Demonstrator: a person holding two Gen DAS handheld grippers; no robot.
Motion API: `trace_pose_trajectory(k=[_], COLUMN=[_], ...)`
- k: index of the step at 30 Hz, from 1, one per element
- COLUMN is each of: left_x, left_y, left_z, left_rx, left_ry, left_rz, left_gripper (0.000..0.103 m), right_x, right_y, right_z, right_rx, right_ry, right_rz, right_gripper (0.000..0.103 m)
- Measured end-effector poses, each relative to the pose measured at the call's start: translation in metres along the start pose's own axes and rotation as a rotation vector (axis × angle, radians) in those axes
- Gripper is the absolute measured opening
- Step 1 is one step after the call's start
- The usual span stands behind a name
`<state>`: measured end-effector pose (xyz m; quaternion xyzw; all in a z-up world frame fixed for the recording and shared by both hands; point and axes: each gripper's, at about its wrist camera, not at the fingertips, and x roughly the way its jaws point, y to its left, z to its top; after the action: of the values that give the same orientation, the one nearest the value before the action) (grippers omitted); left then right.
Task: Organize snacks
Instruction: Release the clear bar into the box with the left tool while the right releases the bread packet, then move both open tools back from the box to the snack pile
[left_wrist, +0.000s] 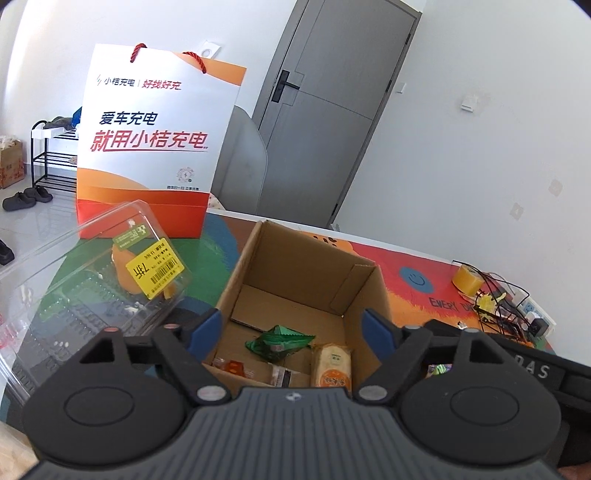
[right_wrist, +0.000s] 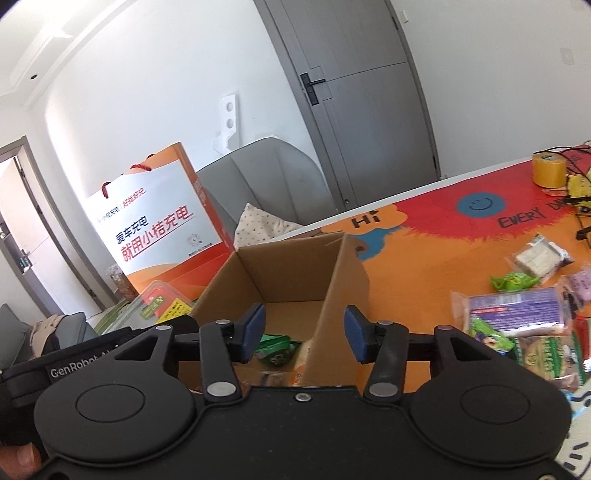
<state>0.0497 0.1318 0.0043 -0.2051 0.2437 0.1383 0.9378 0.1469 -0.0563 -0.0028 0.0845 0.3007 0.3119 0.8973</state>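
While both grippers gape, cardboard box (left_wrist: 295, 280) holds wrapped snacks (left_wrist: 280, 341).

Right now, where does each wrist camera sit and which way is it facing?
Left wrist: behind the open left gripper, looking down into the brown cardboard box holding a green snack packet; clear plastic clamshell left.
Right wrist: behind the open right gripper, straddling the box's right wall; loose snacks right; a thumb shows.
Shared: box, white-and-orange paper bag, grey door.
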Motion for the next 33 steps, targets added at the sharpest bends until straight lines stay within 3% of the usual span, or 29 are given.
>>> trace_pose_trajectory(k=[19, 33], left_x=[0.008, 0.011], left_y=[-0.057, -0.101], left_z=[-0.025, -0.041], left_rx=[0.074, 0.117], left_ry=[0.079, 0.097], left_rz=[-0.06, -0.109], left_gripper=[0.09, 0.094], right_x=[-0.047, -0.084], right_y=[-0.062, -0.109], right_z=[-0.014, -0.018], right_rx=[0.046, 0.097], right_ry=[-0.014, -0.053], right_rz=[-0.131, -0.181], right_gripper=[0.066, 0.089])
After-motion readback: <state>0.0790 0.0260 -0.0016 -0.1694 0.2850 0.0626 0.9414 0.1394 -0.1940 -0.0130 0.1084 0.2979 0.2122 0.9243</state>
